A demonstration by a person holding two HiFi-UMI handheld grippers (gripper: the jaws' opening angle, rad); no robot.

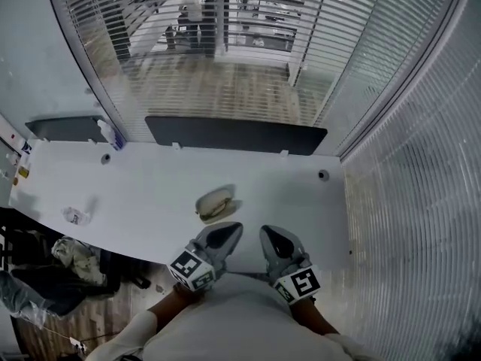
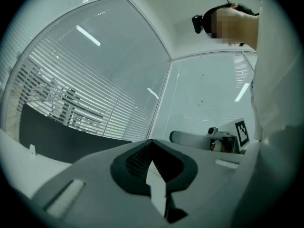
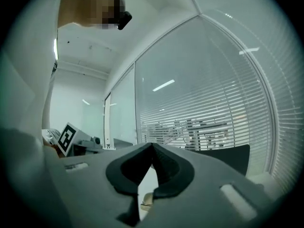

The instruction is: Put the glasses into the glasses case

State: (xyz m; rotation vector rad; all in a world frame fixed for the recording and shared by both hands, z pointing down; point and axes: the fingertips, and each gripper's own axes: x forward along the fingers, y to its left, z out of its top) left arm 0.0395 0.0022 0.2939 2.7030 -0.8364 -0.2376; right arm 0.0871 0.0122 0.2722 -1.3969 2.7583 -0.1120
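Observation:
A tan glasses case [image 1: 216,204] lies on the white table [image 1: 150,194], near its front edge, with its lid down or nearly so. No glasses show in any view. My left gripper [image 1: 230,232] hovers just in front of the case, over the table's edge, its jaws shut and empty. My right gripper [image 1: 270,236] floats beside it to the right, also shut on nothing. In the left gripper view the left gripper [image 2: 152,144] has its tips meeting. In the right gripper view the right gripper [image 3: 152,147] has its tips touching, and a bit of the tan case [image 3: 147,199] shows below them.
A dark panel [image 1: 235,134] runs along the table's back edge, before glass walls with blinds. A small bottle [image 1: 110,134] stands at the back left. A crumpled wrapper [image 1: 75,216] lies at the front left. A chair with clothes [image 1: 71,258] sits below the table's left end.

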